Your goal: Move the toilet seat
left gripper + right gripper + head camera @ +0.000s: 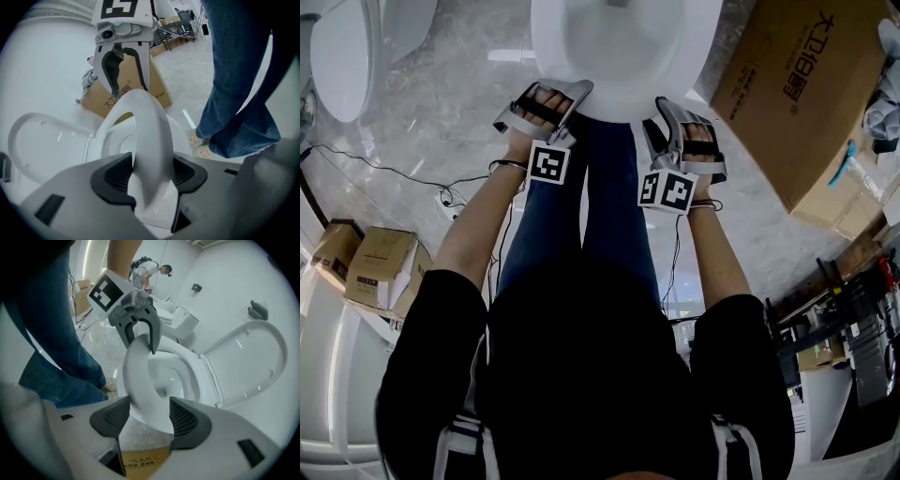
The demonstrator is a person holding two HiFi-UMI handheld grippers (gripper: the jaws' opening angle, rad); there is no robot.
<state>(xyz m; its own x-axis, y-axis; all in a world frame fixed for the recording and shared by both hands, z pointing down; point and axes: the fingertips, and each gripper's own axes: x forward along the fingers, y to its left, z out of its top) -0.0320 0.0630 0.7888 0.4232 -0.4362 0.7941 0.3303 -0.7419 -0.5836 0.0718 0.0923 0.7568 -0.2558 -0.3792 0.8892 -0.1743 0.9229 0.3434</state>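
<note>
The white toilet seat (145,136) is a ring standing a little above the bowl (176,376), while the lid (253,362) leans upright behind it. My left gripper (147,173) is shut on the seat's front rim, both dark pads pressing its sides. On the same rim, a short way along, my right gripper (149,416) is shut as well. In the head view the left gripper (558,89) and the right gripper (675,111) sit side by side at the bowl's near edge (619,98). Each gripper view shows the other: right gripper (127,91), left gripper (140,336).
The person's blue-jeaned legs (600,206) stand right against the bowl's front. A large cardboard box (797,94) lies to the right on the marble floor. Small boxes (380,267) and cables (412,173) are at the left, another toilet (342,56) at the far left.
</note>
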